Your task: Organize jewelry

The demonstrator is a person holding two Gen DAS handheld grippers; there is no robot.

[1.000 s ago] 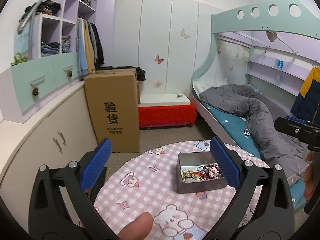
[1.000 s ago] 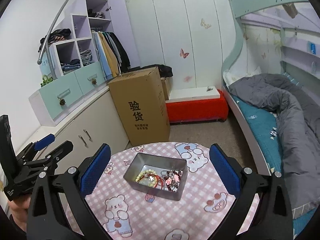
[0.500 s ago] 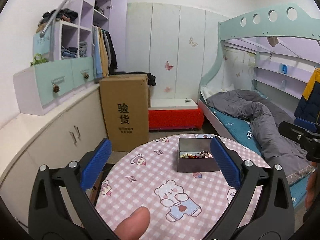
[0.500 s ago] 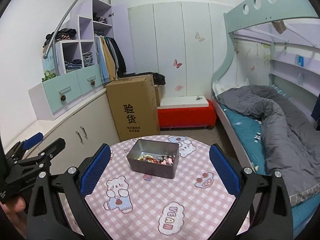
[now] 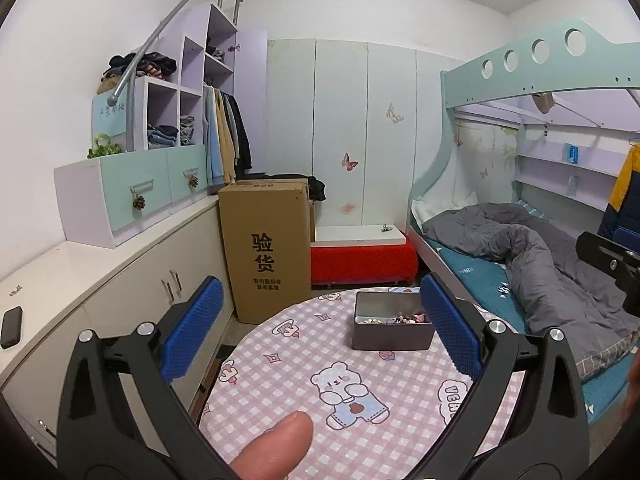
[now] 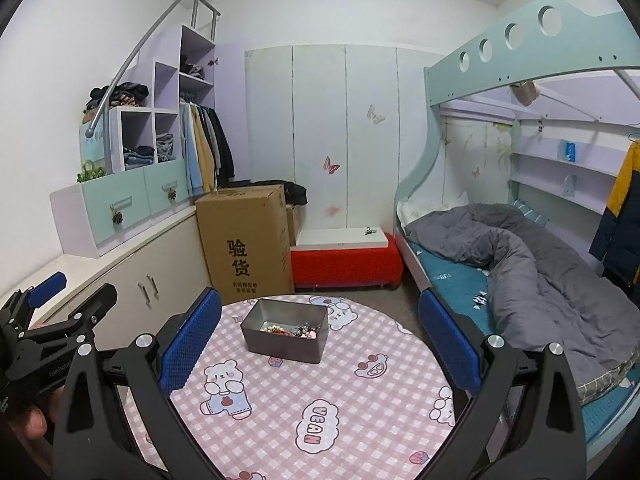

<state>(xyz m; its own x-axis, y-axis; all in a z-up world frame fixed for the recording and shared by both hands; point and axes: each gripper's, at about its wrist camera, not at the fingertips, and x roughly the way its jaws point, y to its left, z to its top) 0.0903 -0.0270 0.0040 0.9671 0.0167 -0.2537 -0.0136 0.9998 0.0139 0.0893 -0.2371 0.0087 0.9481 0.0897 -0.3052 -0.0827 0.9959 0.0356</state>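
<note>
Your jewelry (image 6: 294, 329) lies in a mixed heap of beads and trinkets at the bottom of an open grey metal tin (image 6: 285, 336), too small to sort piece from piece by eye. The tin stands on the far half of the round table (image 6: 320, 392), which wears a pink checked cloth printed with cartoon bears. Your left gripper (image 5: 320, 330) and your right gripper (image 6: 318, 336) both hover over the near edge of the table, well apart from the tin; the jaws of each are spread wide and hold nothing. Past the table you have a tall cardboard box (image 6: 246, 240) on the floor, a red bench (image 6: 346, 266) with a white top beside it, low cabinets (image 5: 120, 280) on the left and a bunk bed (image 6: 520, 248) with a grey quilt on the right.
</note>
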